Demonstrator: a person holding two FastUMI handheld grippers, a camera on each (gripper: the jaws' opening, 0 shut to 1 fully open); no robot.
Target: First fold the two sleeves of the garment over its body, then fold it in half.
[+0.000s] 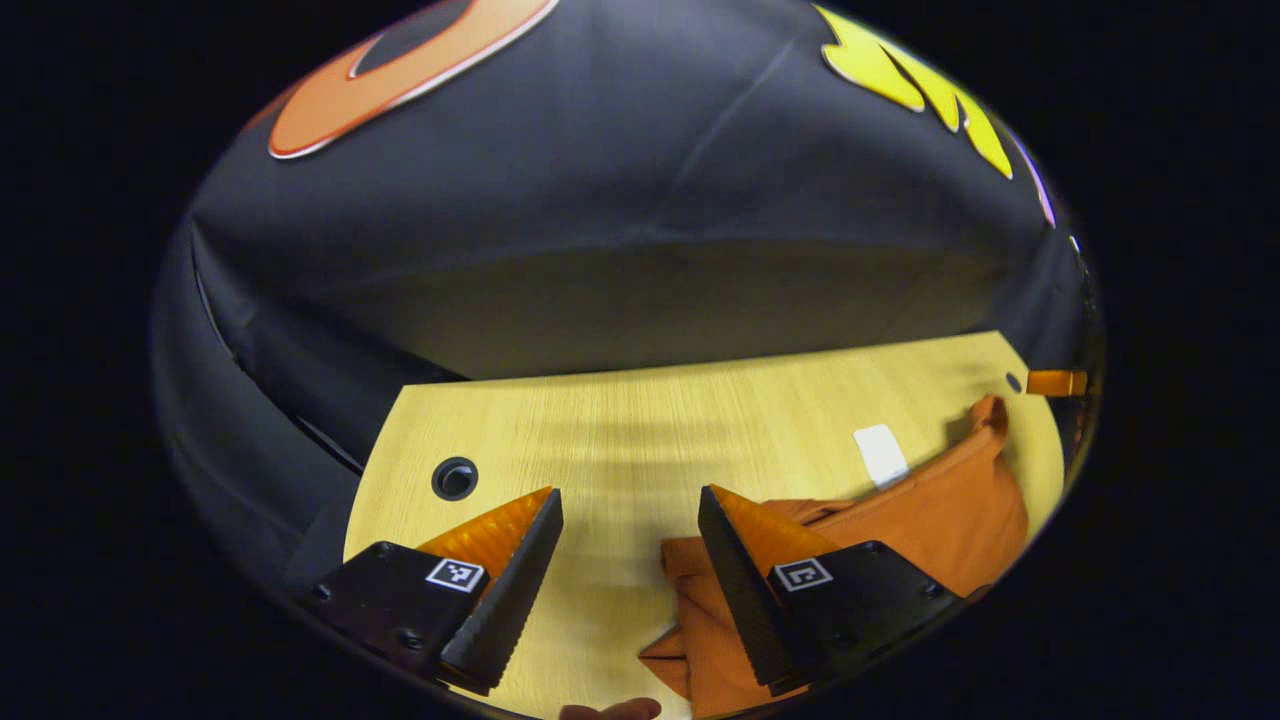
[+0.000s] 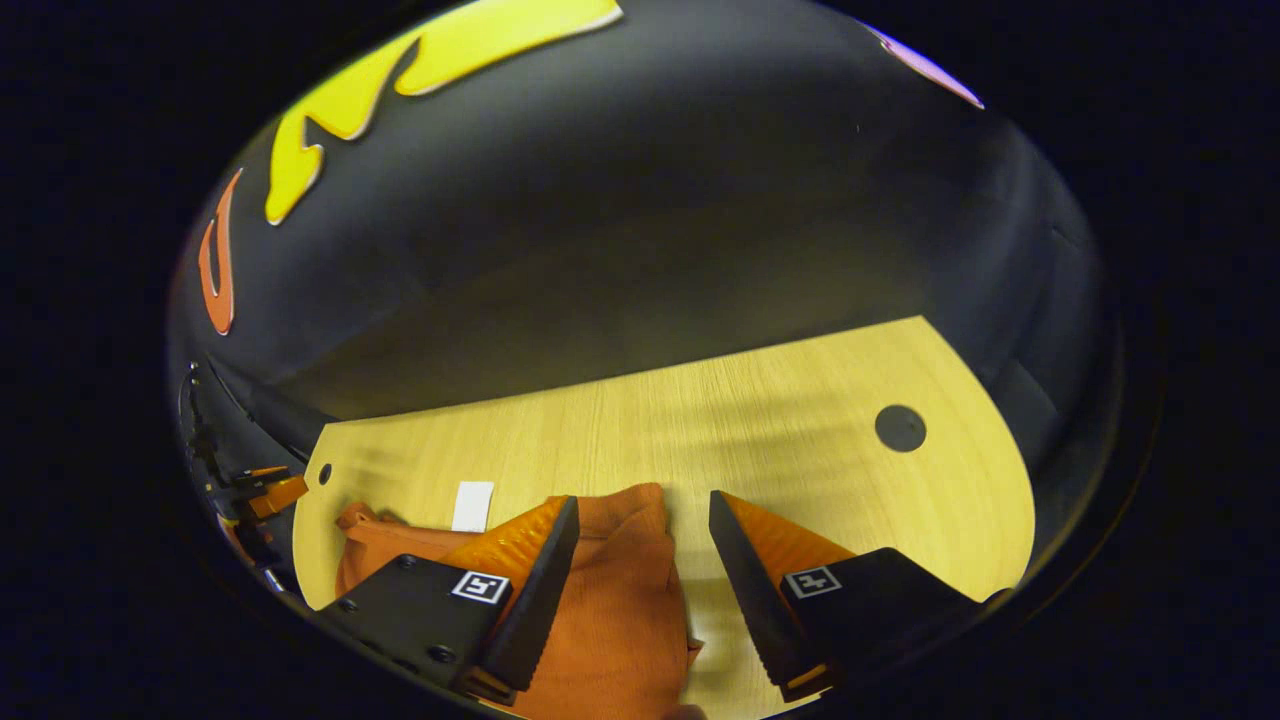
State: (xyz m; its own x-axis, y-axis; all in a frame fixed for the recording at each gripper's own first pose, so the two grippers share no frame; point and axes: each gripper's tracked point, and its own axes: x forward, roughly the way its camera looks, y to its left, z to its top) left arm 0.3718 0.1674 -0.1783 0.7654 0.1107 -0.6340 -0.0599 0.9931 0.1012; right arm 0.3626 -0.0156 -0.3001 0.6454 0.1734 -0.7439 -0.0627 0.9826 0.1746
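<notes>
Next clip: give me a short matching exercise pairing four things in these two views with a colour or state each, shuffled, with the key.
Things:
1. garment
2. table
3. left hand-held gripper
4. small patch on the table

Colour or state:
A. white
B. open, nothing between its fingers
C. orange, bunched up
D. pale wood with a round hole

Pairs: 1-C, 2-D, 3-B, 4-A
</notes>
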